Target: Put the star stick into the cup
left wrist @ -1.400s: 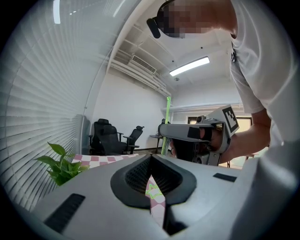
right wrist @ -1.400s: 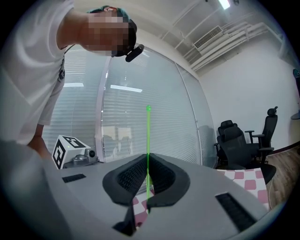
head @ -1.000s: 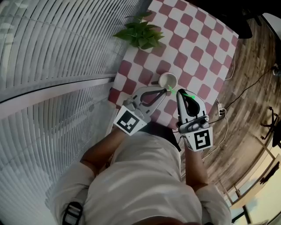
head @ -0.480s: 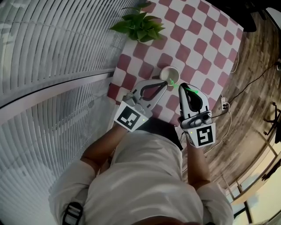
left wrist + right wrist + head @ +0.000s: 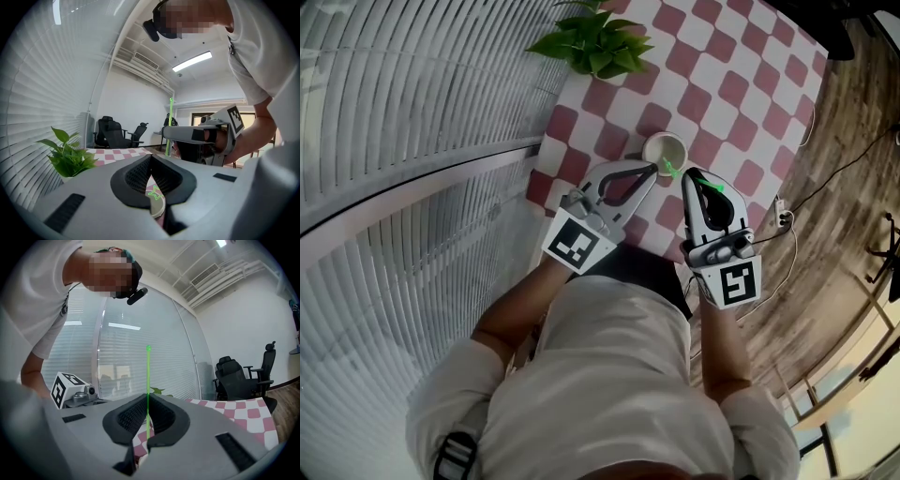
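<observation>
The right gripper [image 5: 146, 401] has its fingers clamped on the star stick [image 5: 148, 380], which runs straight up and down between the black pads and rises well above them. In the head view this gripper [image 5: 688, 178] sits at the lower right of the cup [image 5: 649, 142], with the stick's green end [image 5: 673, 170] at the cup's near rim.

The left gripper [image 5: 150, 161] has its fingers together at the tips, with nothing between them. Through the gap under the tips shows the green star outline over the cup's mouth [image 5: 159, 206]; whether it is already inside cannot be told. In the head view the left gripper [image 5: 654, 169] points at the cup from the lower left, its tip just beside the rim. From the left gripper view the stick [image 5: 170, 126] stands upright above the right gripper's fingers.

The white cup stands on a surface [image 5: 722, 84] covered in red and white checks, close to its lower edge in the frame. A leafy green plant [image 5: 600, 47] stands at the top of the frame, well apart from the cup. White blinds [image 5: 394, 112] fill the left side, and a wooden floor [image 5: 834, 187] with cables [image 5: 783, 220] lies at the right. Black office chairs [image 5: 243, 376] stand in the room behind.
</observation>
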The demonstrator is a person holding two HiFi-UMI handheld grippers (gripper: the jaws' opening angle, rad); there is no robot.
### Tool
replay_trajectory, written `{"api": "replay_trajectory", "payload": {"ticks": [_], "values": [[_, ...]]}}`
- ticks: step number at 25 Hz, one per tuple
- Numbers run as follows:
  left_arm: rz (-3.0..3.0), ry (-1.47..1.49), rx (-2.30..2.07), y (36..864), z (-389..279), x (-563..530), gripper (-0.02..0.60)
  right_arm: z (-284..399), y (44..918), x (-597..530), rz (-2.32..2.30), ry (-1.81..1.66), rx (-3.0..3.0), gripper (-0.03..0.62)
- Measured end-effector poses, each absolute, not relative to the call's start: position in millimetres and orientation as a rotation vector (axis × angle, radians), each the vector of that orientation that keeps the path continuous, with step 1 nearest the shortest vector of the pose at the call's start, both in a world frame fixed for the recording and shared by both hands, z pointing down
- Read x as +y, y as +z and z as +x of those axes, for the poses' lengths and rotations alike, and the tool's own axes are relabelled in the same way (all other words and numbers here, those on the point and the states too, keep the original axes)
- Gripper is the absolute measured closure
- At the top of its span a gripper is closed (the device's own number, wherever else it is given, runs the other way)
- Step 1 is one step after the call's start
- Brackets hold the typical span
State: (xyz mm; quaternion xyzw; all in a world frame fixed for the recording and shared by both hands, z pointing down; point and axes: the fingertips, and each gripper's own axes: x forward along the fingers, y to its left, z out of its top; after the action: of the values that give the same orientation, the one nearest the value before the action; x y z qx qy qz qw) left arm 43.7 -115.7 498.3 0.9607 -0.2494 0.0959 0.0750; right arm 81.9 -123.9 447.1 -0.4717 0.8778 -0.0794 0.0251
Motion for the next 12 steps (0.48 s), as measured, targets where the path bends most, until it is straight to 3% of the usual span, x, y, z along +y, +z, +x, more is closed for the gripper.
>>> {"api": "replay_trajectory", "payload": {"ticks": [12], "values": [[2.906,0.292,-0.747,513.4,47.0,-119.0,0.549,84.6,468.8,-124.9,-1.461,-0.228,2.71,0.557]]}}
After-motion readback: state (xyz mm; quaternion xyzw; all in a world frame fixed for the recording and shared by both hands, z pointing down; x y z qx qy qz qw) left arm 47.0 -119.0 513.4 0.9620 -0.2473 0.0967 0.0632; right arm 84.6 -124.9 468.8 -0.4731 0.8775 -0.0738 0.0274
